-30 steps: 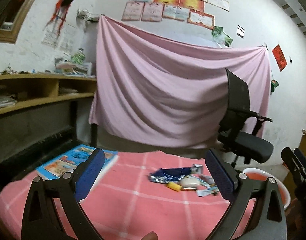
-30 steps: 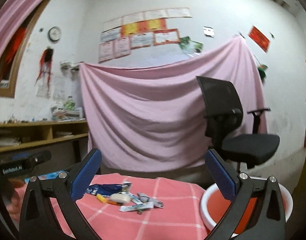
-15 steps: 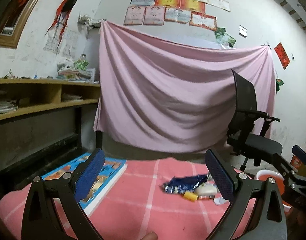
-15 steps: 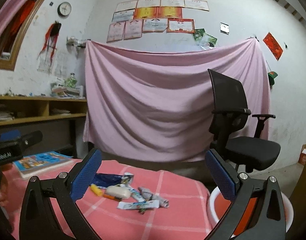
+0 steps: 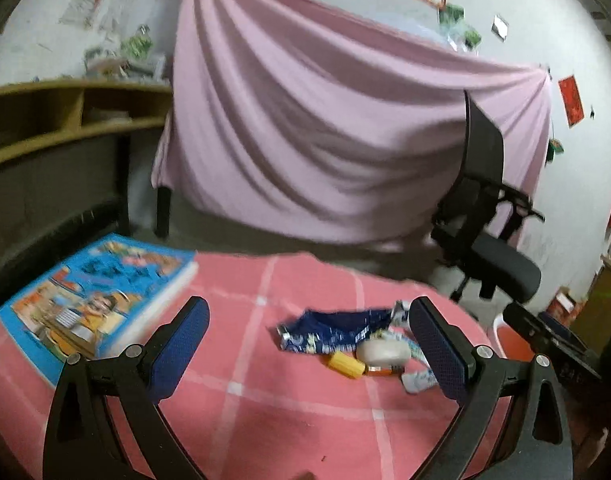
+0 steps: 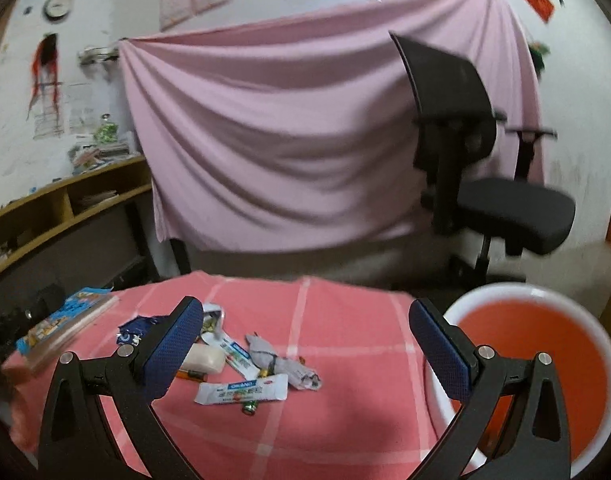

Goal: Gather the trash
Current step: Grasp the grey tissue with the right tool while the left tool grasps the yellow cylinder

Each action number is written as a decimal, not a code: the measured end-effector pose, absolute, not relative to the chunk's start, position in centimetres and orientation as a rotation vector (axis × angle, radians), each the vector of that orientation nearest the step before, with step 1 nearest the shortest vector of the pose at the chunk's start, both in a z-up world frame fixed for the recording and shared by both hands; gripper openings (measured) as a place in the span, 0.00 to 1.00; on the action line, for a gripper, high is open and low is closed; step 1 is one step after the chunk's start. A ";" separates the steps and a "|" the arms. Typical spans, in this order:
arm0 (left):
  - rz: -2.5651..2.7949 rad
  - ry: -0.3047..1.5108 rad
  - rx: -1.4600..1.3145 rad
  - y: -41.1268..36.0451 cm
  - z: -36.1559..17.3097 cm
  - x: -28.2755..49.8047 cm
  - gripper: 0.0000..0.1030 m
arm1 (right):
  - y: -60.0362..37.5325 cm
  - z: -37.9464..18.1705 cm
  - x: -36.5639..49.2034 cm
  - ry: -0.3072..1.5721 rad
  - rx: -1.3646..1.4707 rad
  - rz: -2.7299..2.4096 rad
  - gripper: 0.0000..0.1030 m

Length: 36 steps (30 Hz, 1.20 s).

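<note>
A small pile of trash lies on the pink checked tablecloth [image 5: 265,408]: a dark blue wrapper [image 5: 329,330], a pale oval piece [image 5: 383,352], a yellow cap [image 5: 345,365], and in the right wrist view a white sachet [image 6: 241,392] and a grey crumpled wad [image 6: 281,364]. An orange bin with a white rim [image 6: 537,344] stands at the table's right edge. My left gripper [image 5: 309,354] is open and empty, near the pile. My right gripper [image 6: 305,350] is open and empty above the pile.
A thick blue illustrated book [image 5: 93,308] lies on the table's left side. A black office chair [image 6: 485,176] stands behind the table on the right. A pink sheet [image 5: 345,132] hangs at the back. Wooden shelves [image 5: 57,120] run along the left wall.
Both grippers have tilted downward and moved closer over the table, so the trash pile and the bin appear larger. Both stay open.
</note>
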<state>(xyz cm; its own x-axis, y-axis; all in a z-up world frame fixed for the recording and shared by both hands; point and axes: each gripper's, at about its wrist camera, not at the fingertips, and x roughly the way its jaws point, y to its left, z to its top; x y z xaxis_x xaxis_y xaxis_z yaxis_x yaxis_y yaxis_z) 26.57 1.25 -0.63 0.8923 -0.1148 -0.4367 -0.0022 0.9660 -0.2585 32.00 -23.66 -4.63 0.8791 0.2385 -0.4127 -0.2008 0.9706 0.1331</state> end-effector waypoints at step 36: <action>-0.233 0.843 -0.151 -3.4 -4.8 33.7 0.26 | -20.3 -8.8 37.5 0.828 0.021 0.447 0.11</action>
